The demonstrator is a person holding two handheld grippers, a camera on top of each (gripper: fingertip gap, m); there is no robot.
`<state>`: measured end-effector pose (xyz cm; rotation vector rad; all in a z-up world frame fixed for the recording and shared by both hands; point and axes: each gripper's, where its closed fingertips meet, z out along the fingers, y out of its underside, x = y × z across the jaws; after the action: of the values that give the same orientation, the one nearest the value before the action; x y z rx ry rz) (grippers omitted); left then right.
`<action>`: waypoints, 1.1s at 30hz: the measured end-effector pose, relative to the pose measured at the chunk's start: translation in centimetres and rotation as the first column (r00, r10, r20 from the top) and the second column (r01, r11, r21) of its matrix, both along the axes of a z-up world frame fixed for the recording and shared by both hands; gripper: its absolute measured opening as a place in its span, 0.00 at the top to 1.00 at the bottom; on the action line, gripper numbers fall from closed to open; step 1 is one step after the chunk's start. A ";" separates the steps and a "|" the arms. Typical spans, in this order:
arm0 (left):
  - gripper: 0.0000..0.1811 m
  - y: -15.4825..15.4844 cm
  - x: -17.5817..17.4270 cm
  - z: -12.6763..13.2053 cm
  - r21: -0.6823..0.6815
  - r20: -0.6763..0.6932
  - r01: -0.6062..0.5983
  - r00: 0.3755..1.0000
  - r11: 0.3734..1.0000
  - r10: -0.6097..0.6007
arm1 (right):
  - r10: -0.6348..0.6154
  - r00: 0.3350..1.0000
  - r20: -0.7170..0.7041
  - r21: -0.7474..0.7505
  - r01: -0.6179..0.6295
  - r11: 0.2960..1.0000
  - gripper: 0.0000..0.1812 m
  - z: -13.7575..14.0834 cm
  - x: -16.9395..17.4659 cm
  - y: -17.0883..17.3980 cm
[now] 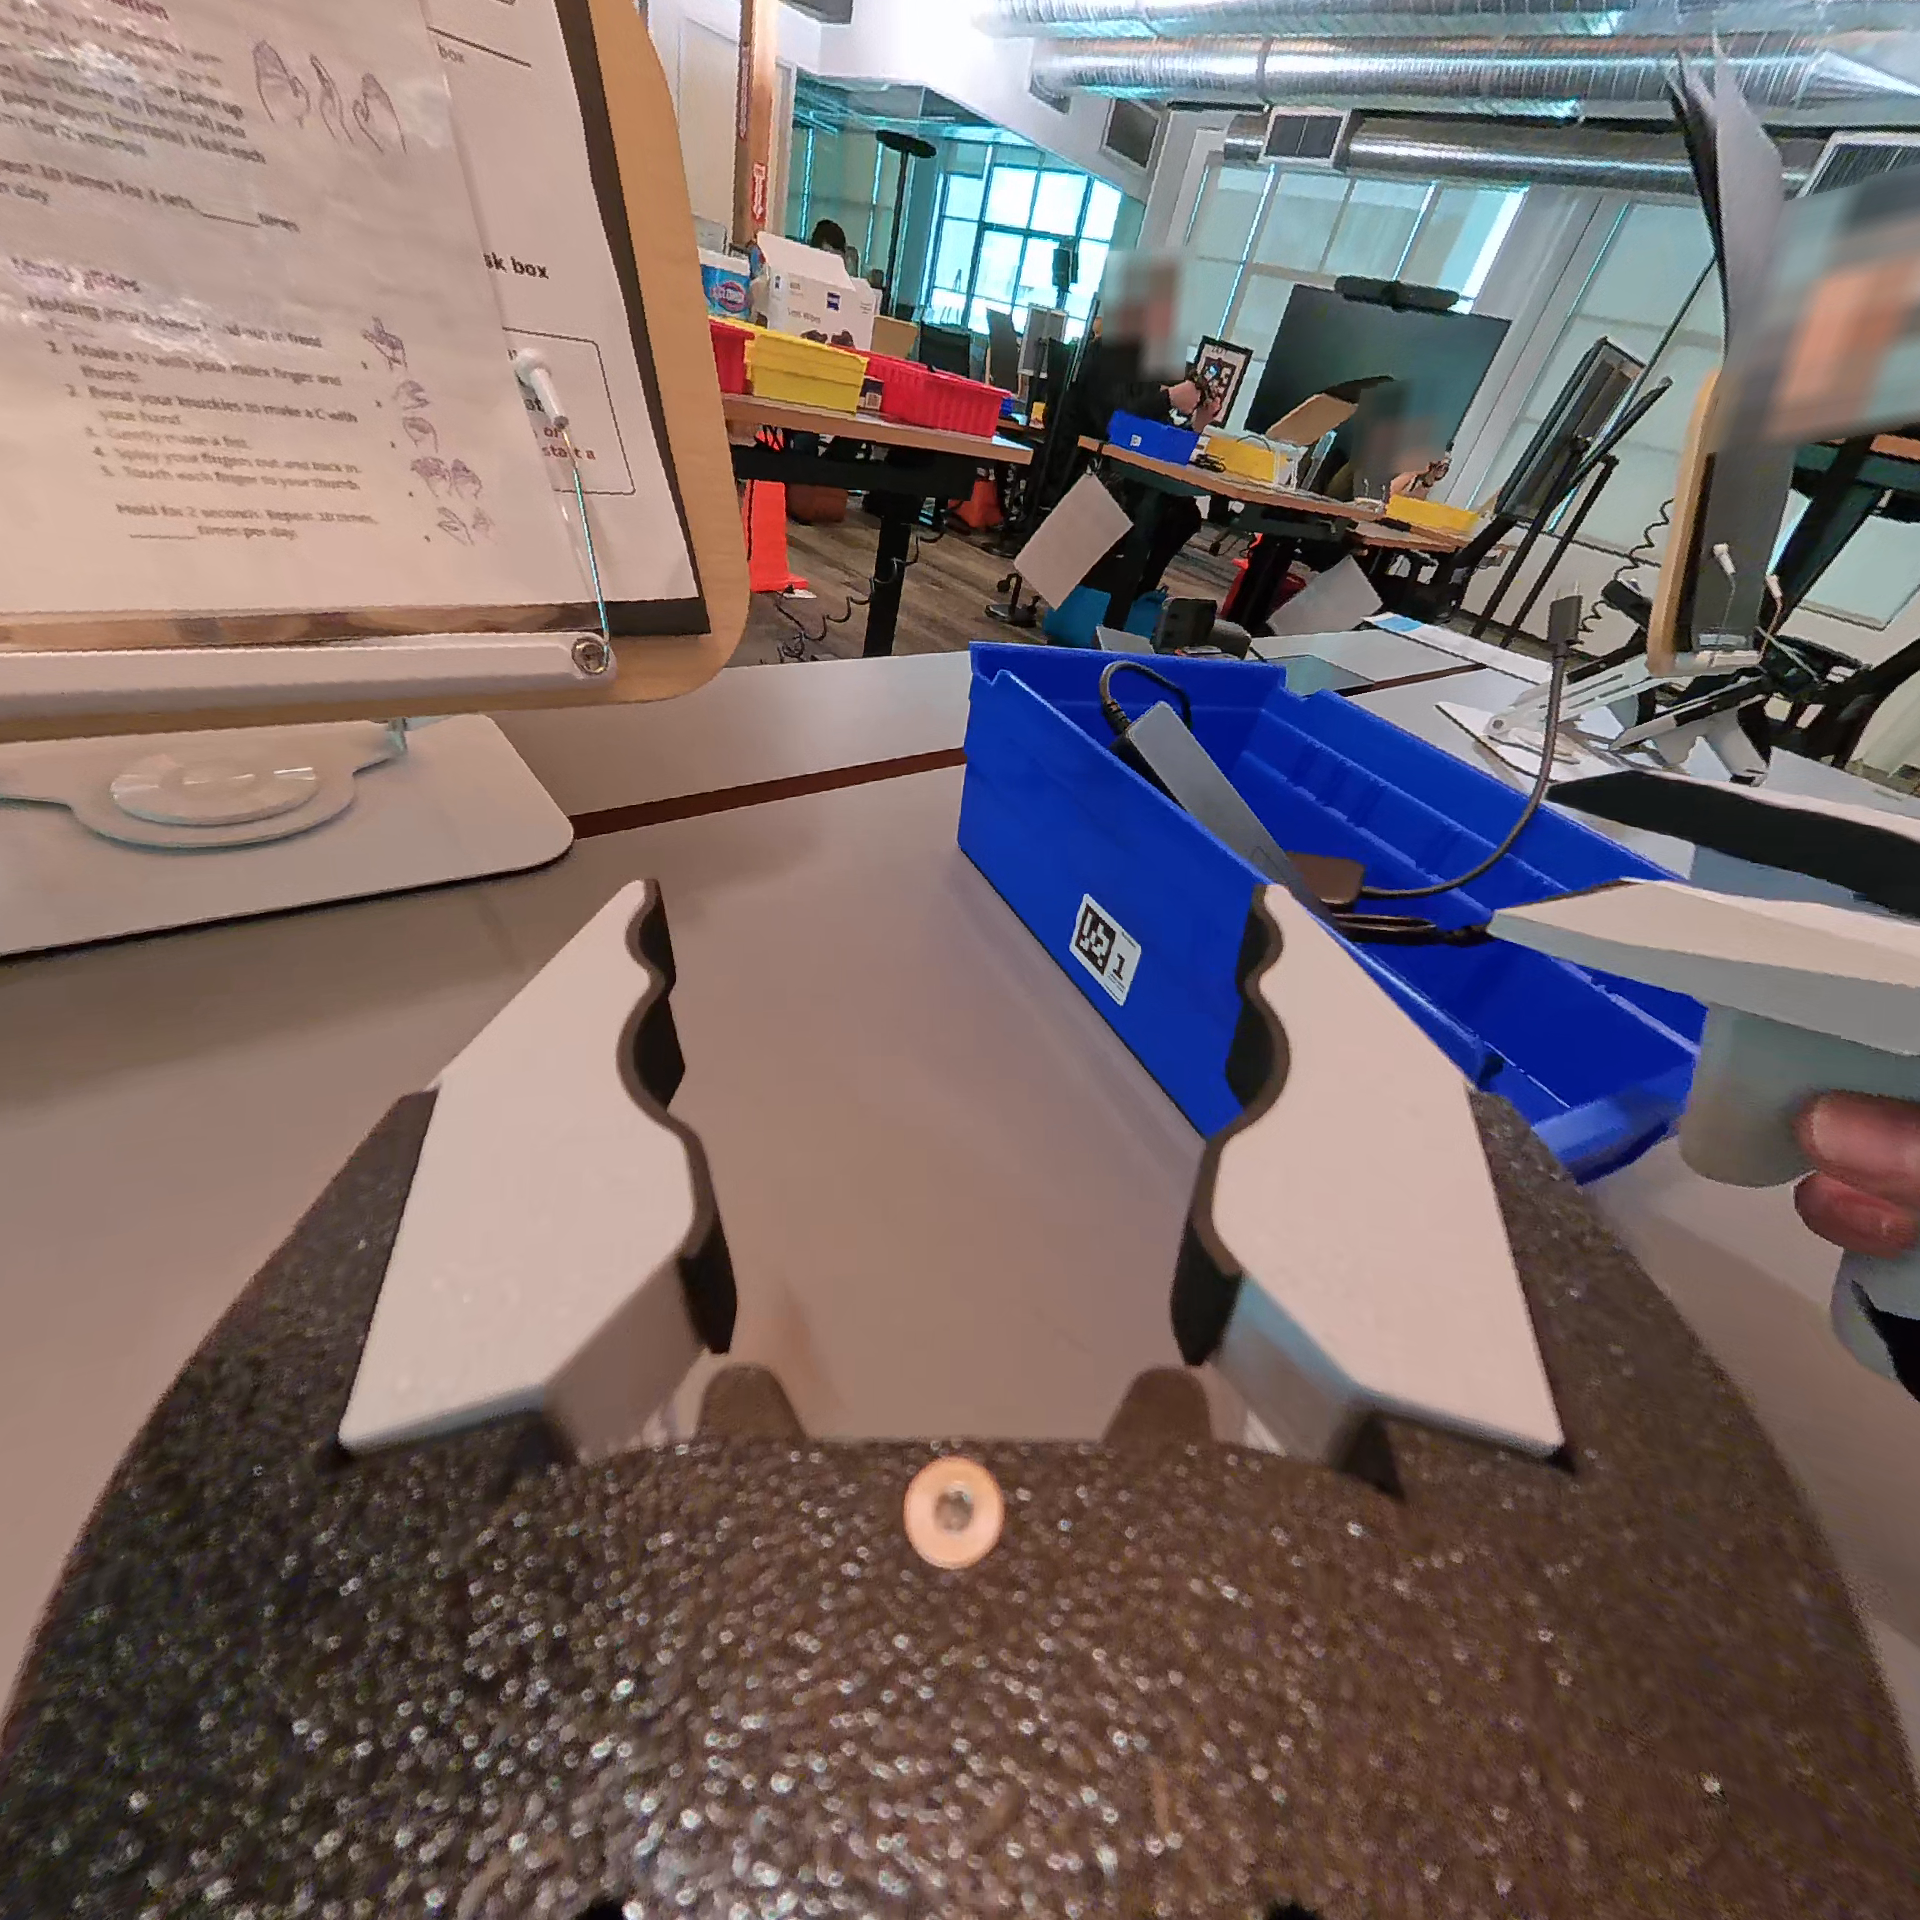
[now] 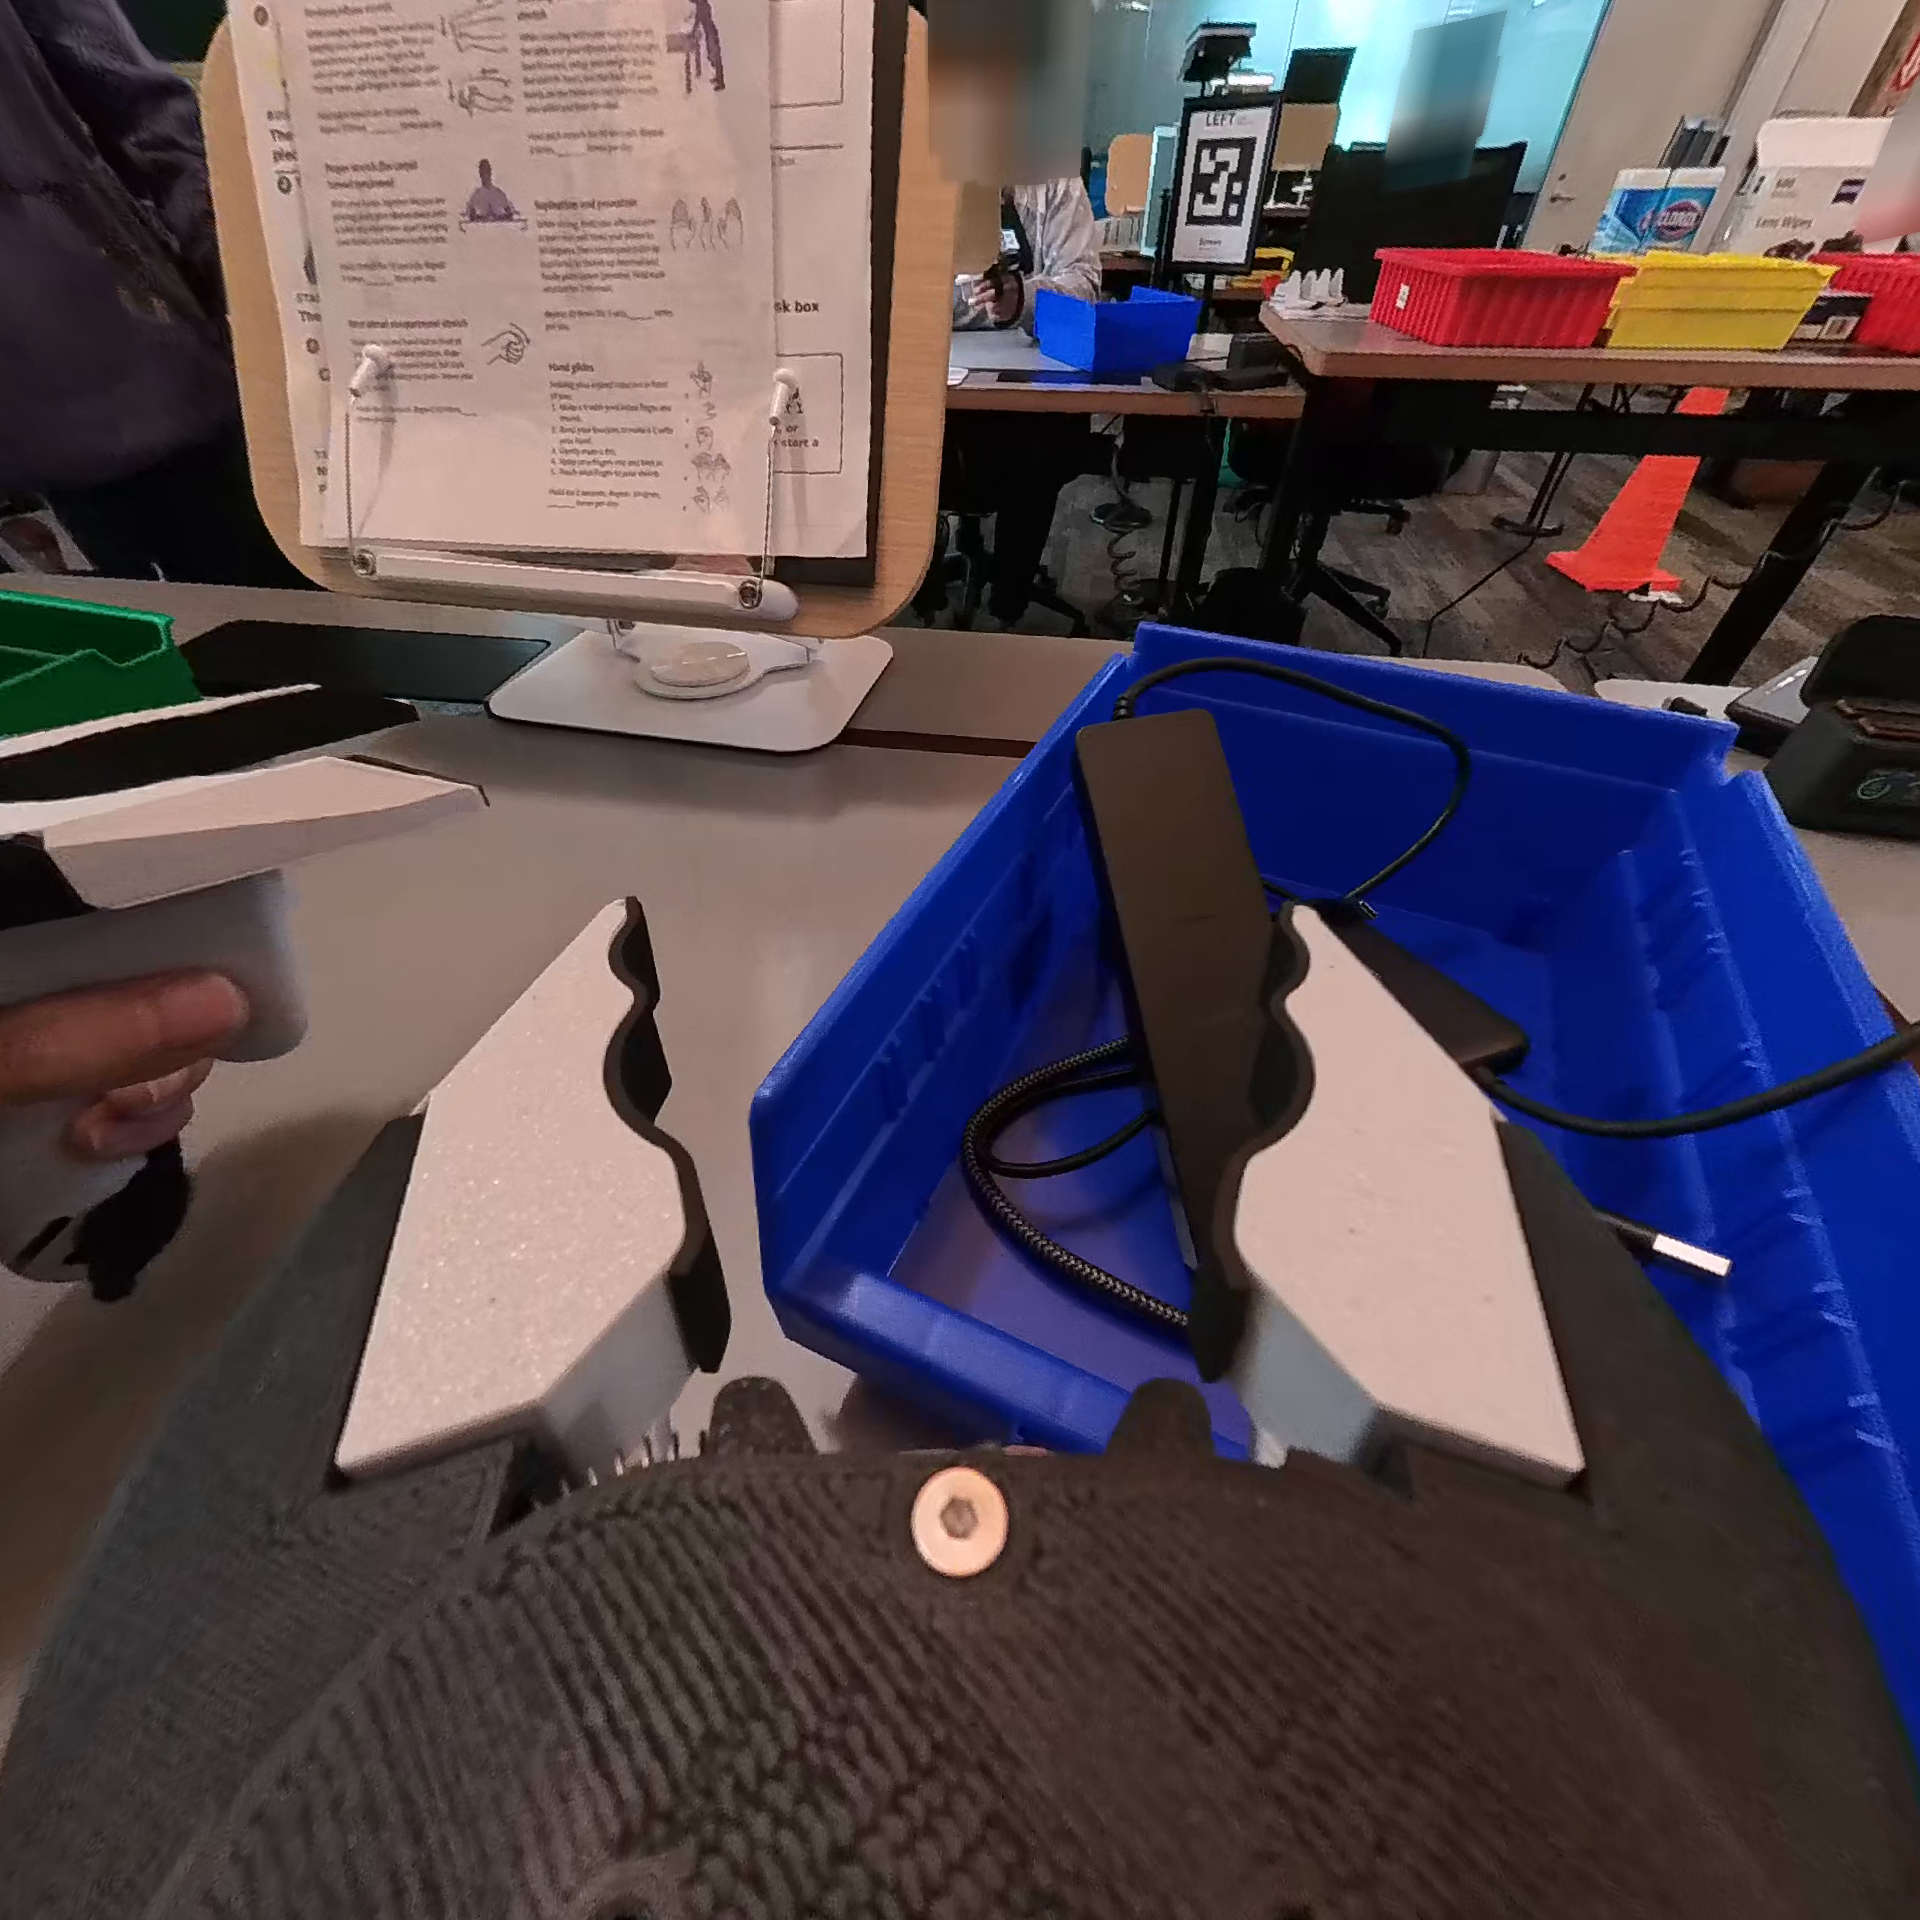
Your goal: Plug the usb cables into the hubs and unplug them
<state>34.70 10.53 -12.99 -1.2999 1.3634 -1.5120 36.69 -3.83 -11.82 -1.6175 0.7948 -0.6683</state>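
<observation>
Both claws gape wide and carry nothing — the left claw (image 1: pixel 951 1091) over bare grey worktop (image 1: pixel 883 1039), the right claw (image 2: pixel 961 1122) above the near rim of the blue plastic bin (image 2: pixel 1714 935). Inside it the long black USB hub (image 2: pixel 1174 914) leans tilted among the black cables (image 2: pixel 1049 1174) — one silver plug (image 2: pixel 1688 1255) lies loose

Pale grey fingers (image 1: pixel 540 1174), black wavy pads, textured mounts

hubs (image 2: pixel 1174 935) in bin (image 2: pixel 1714 1039) (cables (image 2: pixel 1060 1236) too), stand (image 2: pixel 582 312) behind
</observation>
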 end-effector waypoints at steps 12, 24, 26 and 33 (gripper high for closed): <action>0.39 2.7 0.4 -1.0 -0.001 -0.039 -0.191 0.981 0.982 0.191 | 0.232 0.969 0.090 -0.094 -0.224 0.970 0.30 1.6 -5.5 9.2; 0.33 2.6 0.4 -0.6 -0.107 -0.042 -0.134 0.991 0.985 0.131 | 0.032 0.994 0.102 -0.138 -0.018 0.990 0.28 0.8 -1.1 4.0; 0.33 2.3 0.4 -0.7 -0.101 -0.050 -0.117 0.992 0.988 0.112 | -0.043 0.992 0.114 -0.157 0.061 0.986 0.28 1.1 0.7 0.9; 0.33 1.2 0.4 -0.5 -0.105 -0.037 -0.082 0.996 0.991 0.078 | -0.469 0.877 0.098 -0.056 0.476 0.878 0.31 3.0 4.7 -16.2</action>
<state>35.07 11.74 -13.47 -1.4340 1.2504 -1.5324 41.41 -20.07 -8.78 -1.4594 1.1314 -1.1195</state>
